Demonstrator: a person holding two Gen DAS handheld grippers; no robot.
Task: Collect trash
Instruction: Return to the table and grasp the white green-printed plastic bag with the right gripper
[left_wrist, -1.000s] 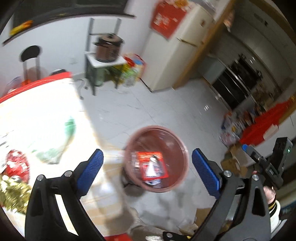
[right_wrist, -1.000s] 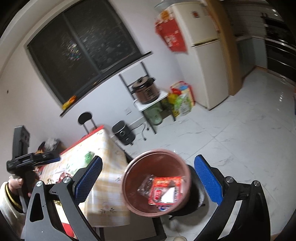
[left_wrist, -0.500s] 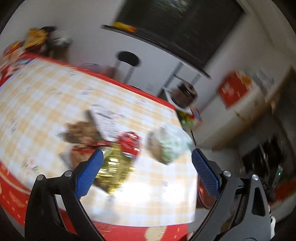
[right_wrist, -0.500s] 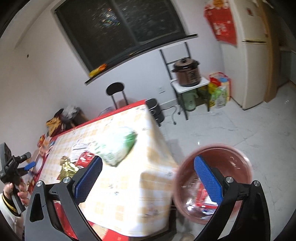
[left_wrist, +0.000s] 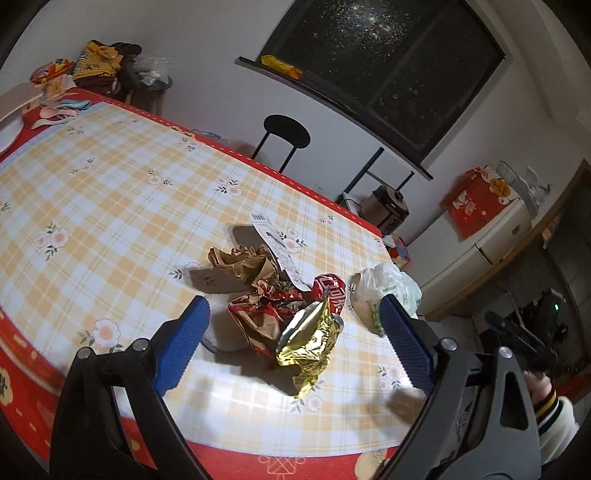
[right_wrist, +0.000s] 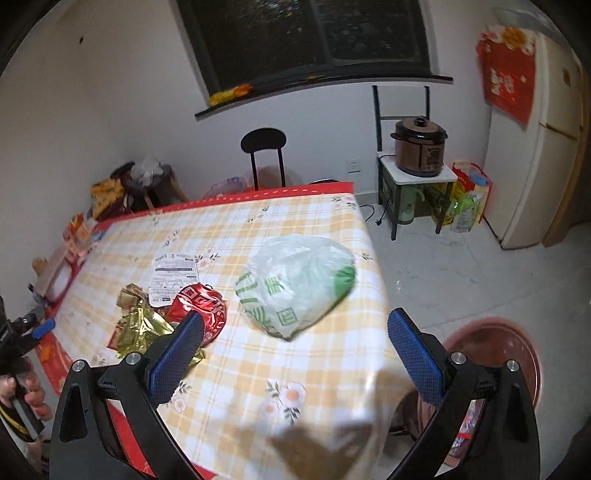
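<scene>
We hold the left gripper (left_wrist: 295, 339) above the table (left_wrist: 110, 192) with its blue pads spread wide and nothing between them; just ahead lies a heap of trash: a gold foil wrapper (left_wrist: 310, 339), a crumpled red wrapper (left_wrist: 258, 314), brown paper (left_wrist: 240, 266), a white receipt (left_wrist: 277, 247) and a red packet (left_wrist: 328, 290). Our right gripper (right_wrist: 295, 350) is likewise spread and empty; beyond it a white-and-green plastic bag (right_wrist: 295, 280) rests near the table's edge; the reddish bin (right_wrist: 495, 354) stands on the floor beside the table.
</scene>
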